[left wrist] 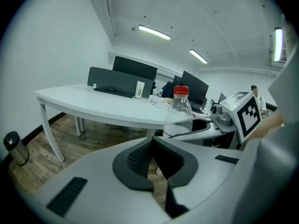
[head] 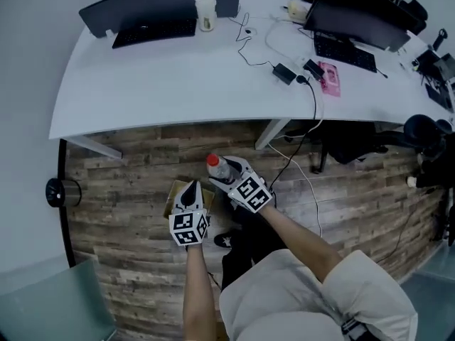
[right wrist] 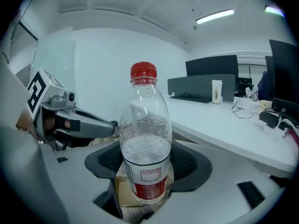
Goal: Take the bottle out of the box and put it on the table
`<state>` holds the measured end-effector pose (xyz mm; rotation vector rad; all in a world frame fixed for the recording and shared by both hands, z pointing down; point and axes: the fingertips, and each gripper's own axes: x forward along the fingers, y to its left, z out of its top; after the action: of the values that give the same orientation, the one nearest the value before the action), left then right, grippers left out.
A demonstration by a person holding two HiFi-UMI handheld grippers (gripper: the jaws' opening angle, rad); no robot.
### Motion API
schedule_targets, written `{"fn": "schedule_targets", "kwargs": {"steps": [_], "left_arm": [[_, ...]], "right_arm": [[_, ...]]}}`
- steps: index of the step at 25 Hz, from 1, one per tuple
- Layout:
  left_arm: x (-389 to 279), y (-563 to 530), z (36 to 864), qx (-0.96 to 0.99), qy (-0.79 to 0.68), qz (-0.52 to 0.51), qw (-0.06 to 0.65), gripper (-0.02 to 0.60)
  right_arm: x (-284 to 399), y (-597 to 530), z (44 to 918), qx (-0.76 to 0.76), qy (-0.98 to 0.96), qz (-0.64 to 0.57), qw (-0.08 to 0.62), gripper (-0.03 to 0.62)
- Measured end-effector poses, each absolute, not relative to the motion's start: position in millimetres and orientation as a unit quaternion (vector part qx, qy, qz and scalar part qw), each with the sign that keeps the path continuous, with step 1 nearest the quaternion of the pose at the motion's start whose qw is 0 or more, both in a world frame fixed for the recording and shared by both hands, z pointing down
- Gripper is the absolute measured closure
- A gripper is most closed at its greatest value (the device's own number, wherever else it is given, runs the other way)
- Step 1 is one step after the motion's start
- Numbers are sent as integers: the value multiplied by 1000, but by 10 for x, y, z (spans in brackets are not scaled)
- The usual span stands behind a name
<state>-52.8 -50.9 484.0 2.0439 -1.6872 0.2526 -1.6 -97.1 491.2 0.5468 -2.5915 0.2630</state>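
Between the right tongs, squeezed so it won't fall, the bottle stands up over the box; the left tongs are closed, empty.

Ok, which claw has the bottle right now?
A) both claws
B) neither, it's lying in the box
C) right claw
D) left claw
C: in the right gripper view the right claw has its jaws clamped on the upright bottle, while the left claw has its jaws together on nothing.
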Motion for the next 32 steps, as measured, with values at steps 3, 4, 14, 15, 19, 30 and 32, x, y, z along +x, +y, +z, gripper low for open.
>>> {"fn": "schedule_targets", "kwargs": {"steps": [3, 4, 14, 15, 19, 30, 32], "left_arm": [[-414, -598, 4591, 753, -611, 90, 228, 567], [-394, -630, 4513, 754, -611, 89, 224, 566], [-415, -1132, 3802, 756, -620, 108, 178, 567], [-386, -1256, 3704, 760, -619, 107, 170, 566], [-147, -1701, 3405, 777, -604, 107, 142, 566], [193, -2854, 3055, 793, -590, 114, 103, 566], [242, -3057, 3109, 797, -581, 126, 106, 566]], "right_arm": [[215, -1153, 4605, 217, -947, 87, 221, 287], [291, -1207, 4502, 222, -947, 87, 218, 287], [849, -1595, 3880, 259, -944, 95, 179, 287], [863, -1681, 3817, 260, -945, 92, 176, 287], [872, -1990, 3597, 256, -950, 82, 161, 287], [748, -2864, 3327, 235, -959, 56, 145, 287], [710, -3001, 3337, 221, -964, 56, 138, 287]]}}
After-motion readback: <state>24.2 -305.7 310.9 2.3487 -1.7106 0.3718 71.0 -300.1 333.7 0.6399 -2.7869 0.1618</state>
